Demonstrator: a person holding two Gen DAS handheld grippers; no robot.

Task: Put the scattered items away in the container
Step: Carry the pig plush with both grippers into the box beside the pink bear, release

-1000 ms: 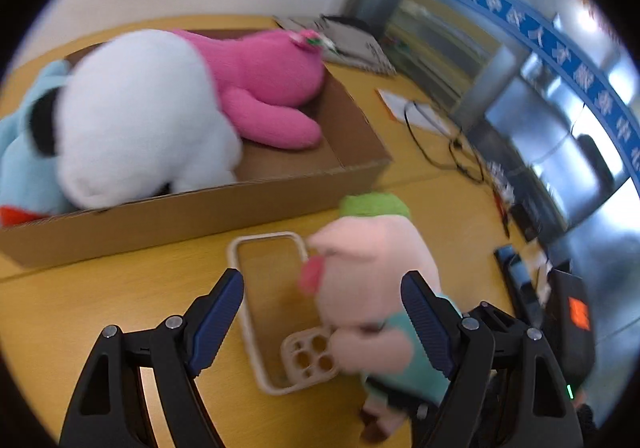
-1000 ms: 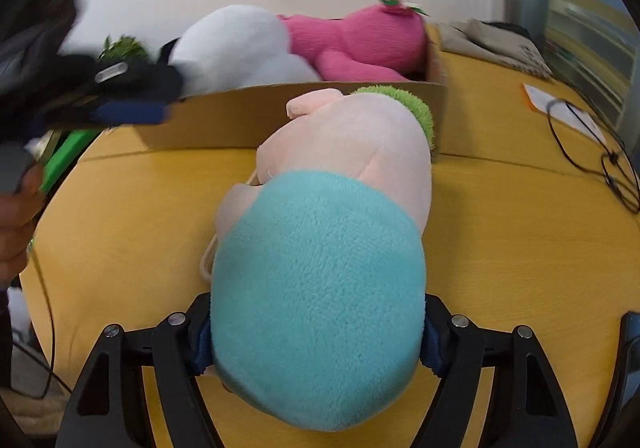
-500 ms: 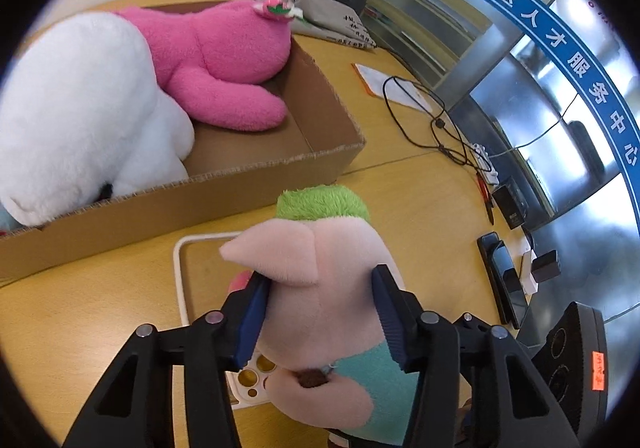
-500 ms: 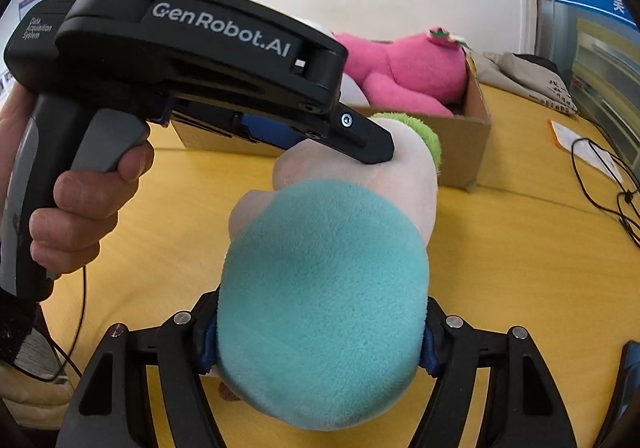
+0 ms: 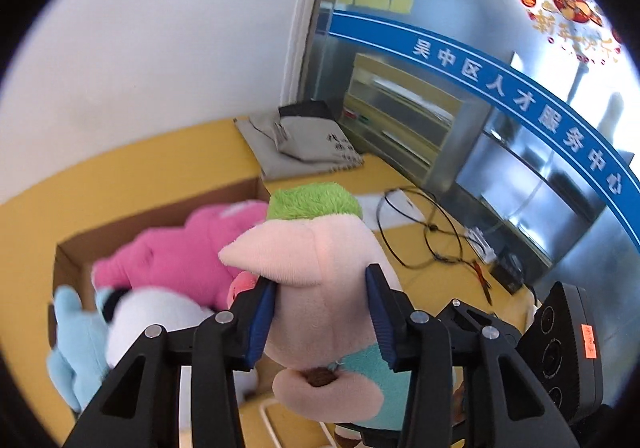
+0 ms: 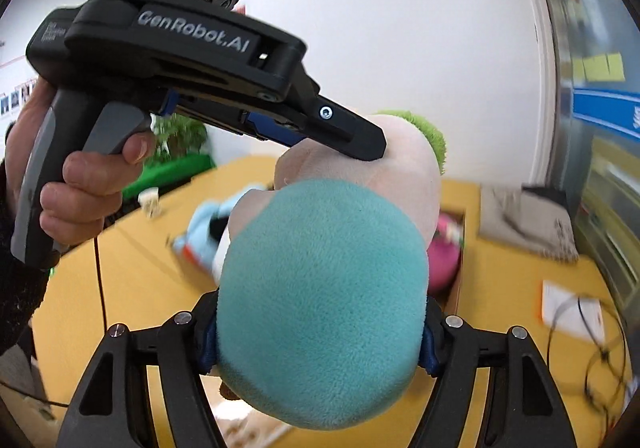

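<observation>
Left wrist view: my left hand-held gripper (image 5: pixel 320 322) has its blue pads pinching the pale pink head of the soft plush pig with green tuft and teal shirt (image 5: pixel 320 268), jaws closing on it. The pig is off the yellow desk (image 5: pixel 424 268), over the near edge of the open brown cardboard box (image 5: pixel 70 260). Its long axis runs along my fingers, green tuft pointing away, teal body toward the camera. The box holds a fuzzy pink plush toy (image 5: pixel 176 260), a white plush toy (image 5: pixel 156 320) and a light blue plush toy (image 5: pixel 76 344).

Right wrist view: my right hand-held gripper (image 6: pixel 320 332) clamps the pig's teal body from both sides, head and tuft pointing away toward the box. The left hand-held gripper reaches in from upper left, held by my left hand (image 6: pixel 80 183), its tip on the pig's head.
</observation>
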